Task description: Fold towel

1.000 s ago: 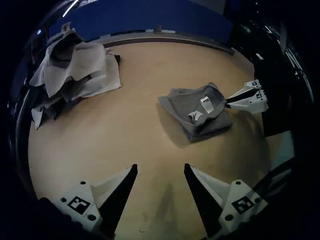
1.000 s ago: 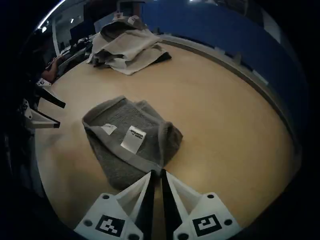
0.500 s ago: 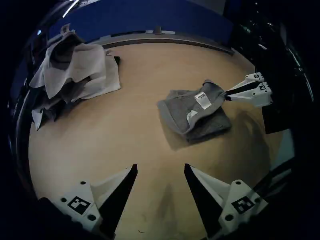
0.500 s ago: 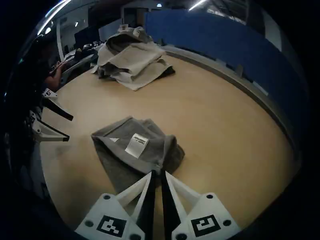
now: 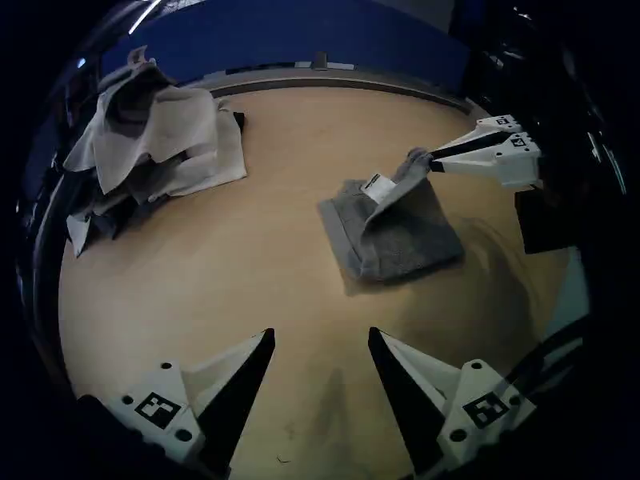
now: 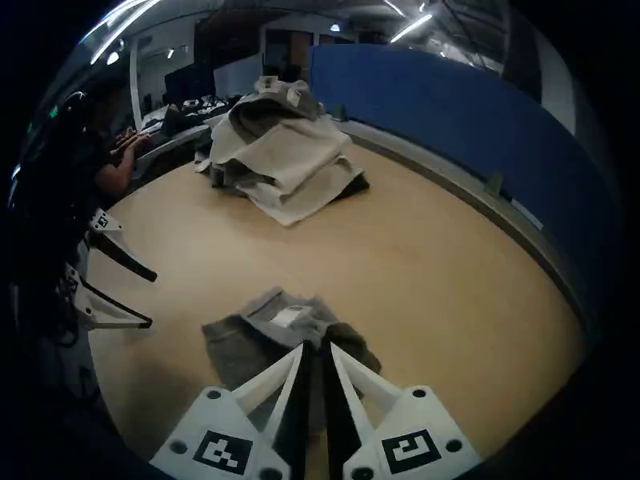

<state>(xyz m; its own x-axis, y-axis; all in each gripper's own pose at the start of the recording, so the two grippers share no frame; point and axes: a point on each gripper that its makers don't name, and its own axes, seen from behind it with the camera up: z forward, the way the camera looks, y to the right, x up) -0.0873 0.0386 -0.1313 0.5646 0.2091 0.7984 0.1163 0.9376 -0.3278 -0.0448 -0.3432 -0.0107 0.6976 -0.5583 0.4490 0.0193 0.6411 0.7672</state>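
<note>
Your left gripper (image 5: 320, 332) sits at 6 o'clock in the left gripper view with its tongs spread wide apart, nothing between them, and bare wooden table (image 5: 200, 264) under them. The grey towel (image 5: 396, 228) lies on that table just right of centre, toward 3 o'clock, as a small folded bundle. One edge of it is lifted off the rest, and a white label (image 5: 378, 188) shows on the raised flap. Your right gripper (image 5: 436, 164) reaches in from 2 o'clock, and its tongs are pinched together on that raised edge, so the cloth slopes up from the table to the tips. In the right gripper view the same gripper (image 6: 314, 348) stands at 6 o'clock with its two fingers almost meeting, a thin dark slit between them, and the towel (image 6: 264, 336) bunched right at their tips with the label (image 6: 286, 317) facing up just beyond. Your left gripper (image 6: 152, 302) appears there at 8 o'clock, well apart from the towel, its fingers splayed. A heap of pale and grey towels (image 5: 152, 144) rests on the table at 10 o'clock in the left gripper view and near 12 o'clock (image 6: 280, 168) in the right one, well apart from the grey towel. A blue partition (image 6: 448, 112) runs along the table's far edge from 12 to 3 o'clock.
</note>
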